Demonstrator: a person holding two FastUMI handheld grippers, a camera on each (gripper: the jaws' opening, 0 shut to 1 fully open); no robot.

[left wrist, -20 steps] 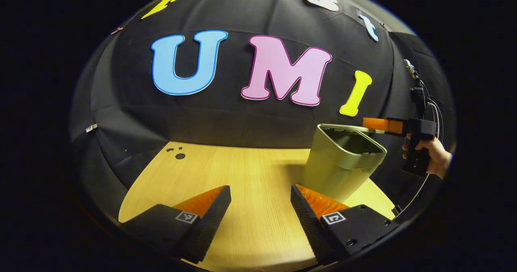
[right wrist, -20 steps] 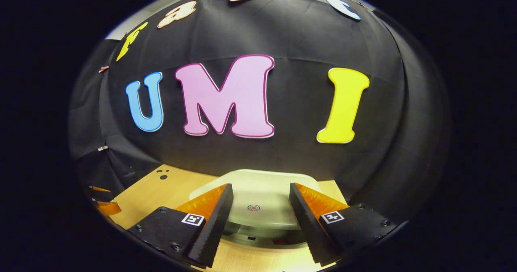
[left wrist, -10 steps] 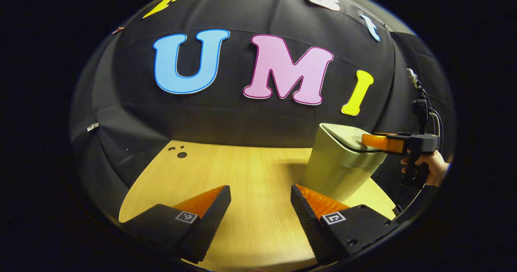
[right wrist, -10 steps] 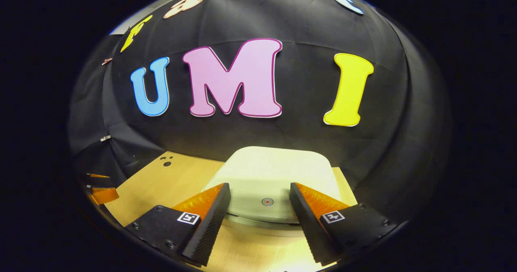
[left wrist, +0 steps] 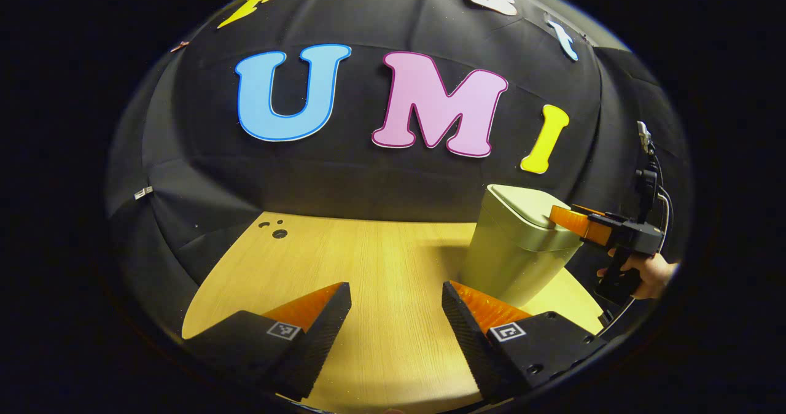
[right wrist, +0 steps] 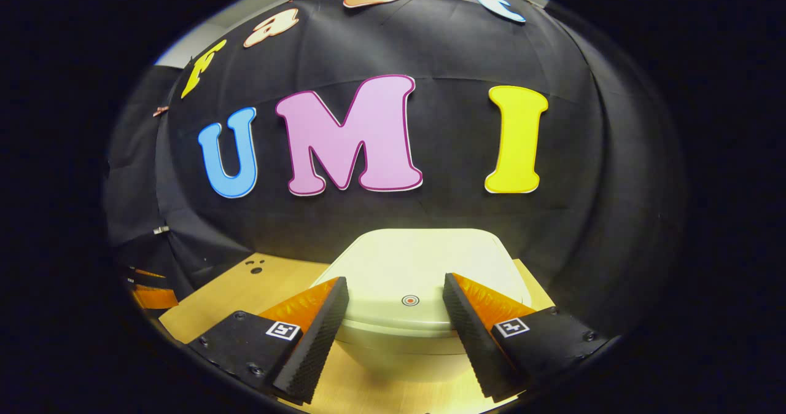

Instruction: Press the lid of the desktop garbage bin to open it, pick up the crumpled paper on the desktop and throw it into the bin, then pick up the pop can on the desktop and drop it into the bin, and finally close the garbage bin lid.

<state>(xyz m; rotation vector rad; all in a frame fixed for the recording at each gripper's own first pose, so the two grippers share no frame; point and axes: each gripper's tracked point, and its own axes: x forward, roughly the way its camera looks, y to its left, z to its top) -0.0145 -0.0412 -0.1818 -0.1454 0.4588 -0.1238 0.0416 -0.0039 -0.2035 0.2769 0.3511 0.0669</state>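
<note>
While your right gripper (right wrist: pixel 393 322) hovers over the near edge of the pale green plastic desktop bin (left wrist: pixel 519 251), its fingers stand apart with nothing between them, one on each side of the small red ring mark (right wrist: pixel 410 300) on the lid. Your left gripper (left wrist: pixel 396 322) is spread just as wide, holding nothing, low over the bare near part of the light wooden tabletop (left wrist: pixel 368 260).

The bin stands on the right side of the table, toward the far edge and close to the black cloth wall. Its smooth, rounded lid (right wrist: pixel 424 266) lies flat and looks seated, so the closing step seems done or nearly so. I judge the bin to be light, stiff and rather slick; it may skid or tip if you push sideways. Press straight down on the ring mark with a fingertip rather than trying to grip the shell, which offers no edge to clamp.

The right gripper view gives you the lid's top face and the mark, which the left gripper view does not resolve. The left gripper view gives the bin's tapered side, its footing on the table, and your right gripper (left wrist: pixel 568 217) reaching in from the right, with the hand (left wrist: pixel 645 276) behind it and the fingers level with the lid's rim; whether they touch it I cannot tell.
</note>
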